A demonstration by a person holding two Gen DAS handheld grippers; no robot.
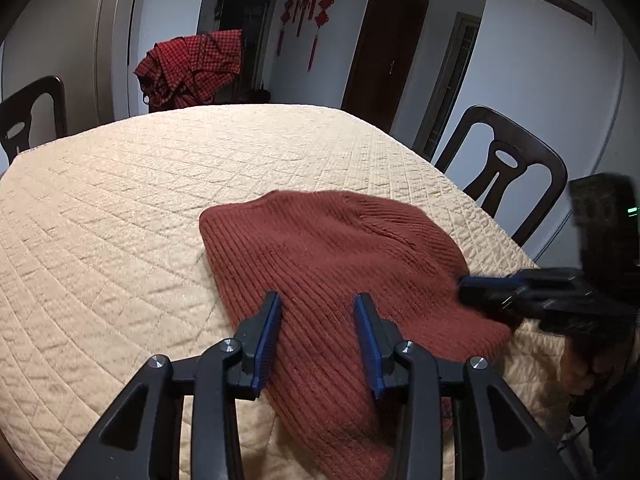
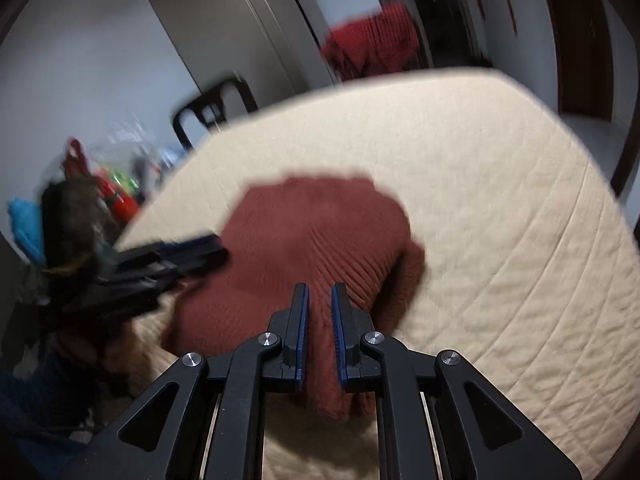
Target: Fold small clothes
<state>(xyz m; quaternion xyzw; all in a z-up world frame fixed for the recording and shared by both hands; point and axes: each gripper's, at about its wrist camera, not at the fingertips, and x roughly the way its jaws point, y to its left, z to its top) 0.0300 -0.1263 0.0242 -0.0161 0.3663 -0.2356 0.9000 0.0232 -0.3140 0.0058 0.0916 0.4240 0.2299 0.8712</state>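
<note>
Seemingly one fold done on the rust knit garment (image 1: pixel 340 264) at six o'clock on the quilted table (image 1: pixel 120 200), more apparently left; left gripper (image 1: pixel 318 308) parted and empty above the knit, right gripper (image 2: pixel 320 300) narrow, grip on cloth unclear.

Even, soft indoor light with a cool cast; no glare or hard shadows. The left wrist view is sharp at centre, blurred only at its right edge. The right wrist view is smeared by motion blur, worst at left. Both bend straight lines outward, with dark vignetted corners.
</note>
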